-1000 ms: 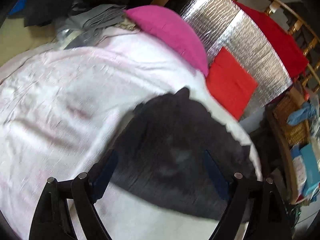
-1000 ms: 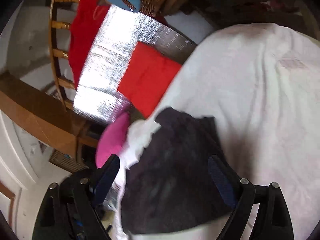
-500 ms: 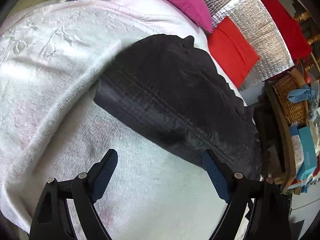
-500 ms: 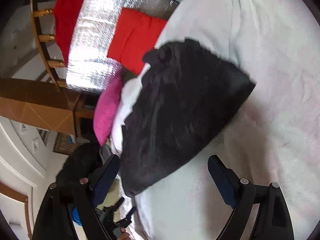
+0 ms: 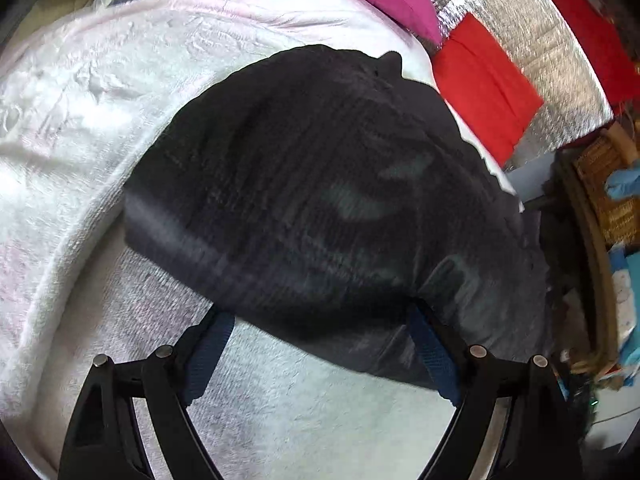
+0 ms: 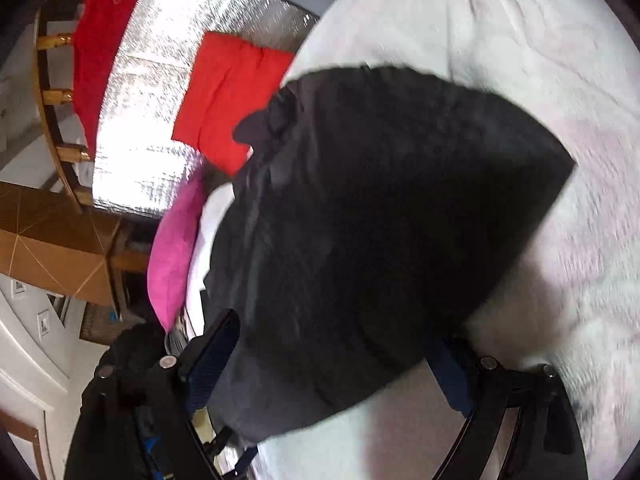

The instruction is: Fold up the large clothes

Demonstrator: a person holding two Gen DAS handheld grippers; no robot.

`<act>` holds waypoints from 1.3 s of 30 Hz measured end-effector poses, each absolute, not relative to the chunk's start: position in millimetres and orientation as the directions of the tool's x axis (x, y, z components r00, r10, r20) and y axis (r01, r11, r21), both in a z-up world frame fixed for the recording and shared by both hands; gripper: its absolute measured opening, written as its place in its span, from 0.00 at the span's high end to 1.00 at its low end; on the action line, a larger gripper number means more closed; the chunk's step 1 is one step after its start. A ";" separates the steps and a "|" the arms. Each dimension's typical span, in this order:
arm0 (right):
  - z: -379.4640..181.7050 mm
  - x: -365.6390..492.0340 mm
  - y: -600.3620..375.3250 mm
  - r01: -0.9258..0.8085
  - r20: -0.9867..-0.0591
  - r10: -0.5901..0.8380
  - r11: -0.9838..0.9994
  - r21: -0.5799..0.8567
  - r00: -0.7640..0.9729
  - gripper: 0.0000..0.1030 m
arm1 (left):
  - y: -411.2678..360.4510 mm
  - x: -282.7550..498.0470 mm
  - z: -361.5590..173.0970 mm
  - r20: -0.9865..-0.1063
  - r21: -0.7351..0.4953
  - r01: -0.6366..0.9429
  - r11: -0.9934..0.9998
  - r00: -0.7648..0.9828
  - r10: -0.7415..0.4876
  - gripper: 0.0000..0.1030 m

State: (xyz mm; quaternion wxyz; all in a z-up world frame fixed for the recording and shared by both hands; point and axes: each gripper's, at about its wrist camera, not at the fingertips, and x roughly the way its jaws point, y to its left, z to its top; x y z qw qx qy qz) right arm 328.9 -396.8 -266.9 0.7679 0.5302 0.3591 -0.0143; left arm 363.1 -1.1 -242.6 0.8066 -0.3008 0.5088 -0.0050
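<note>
Only right wrist view shows black garment [image 6: 380,220] beside brown cabinet [image 6: 52,256].

No readable text, label, brand, number or sign shows in either wrist view.

Black garment [image 5: 304,200]: matt ribbed cloth. White blanket [image 5: 72,128]: fluffy, textured. Silver sheet [image 6: 160,80]: crinkled, shiny foil.
</note>
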 end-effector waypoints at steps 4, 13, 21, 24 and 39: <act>-259.4 335.5 -394.7 0.384 -0.563 0.301 0.487 0.784 0.769 0.12 | 11.9 367.3 -245.8 -0.787 -0.561 -0.339 0.755 0.503 -0.358 0.15; -255.8 341.7 -386.9 0.402 -0.617 0.231 0.581 0.708 0.752 0.17 | 9.8 381.3 -241.1 -0.788 -0.531 -0.351 0.771 0.539 -0.297 0.35; -246.8 344.3 -378.3 0.373 -0.627 0.158 0.684 0.627 0.763 0.48 | -18.2 390.7 -232.4 -0.801 -0.417 -0.297 0.859 0.566 -0.193 0.67; -237.5 340.5 -376.9 0.342 -0.610 0.156 0.709 0.617 0.777 0.58 | -23.1 387.6 -226.5 -0.800 -0.389 -0.276 0.879 0.575 -0.173 0.73; -211.4 306.6 -377.7 0.312 -0.624 0.176 0.744 0.591 0.762 0.61 | -11.5 349.5 -204.4 -0.795 -0.401 -0.231 0.886 0.568 -0.212 0.76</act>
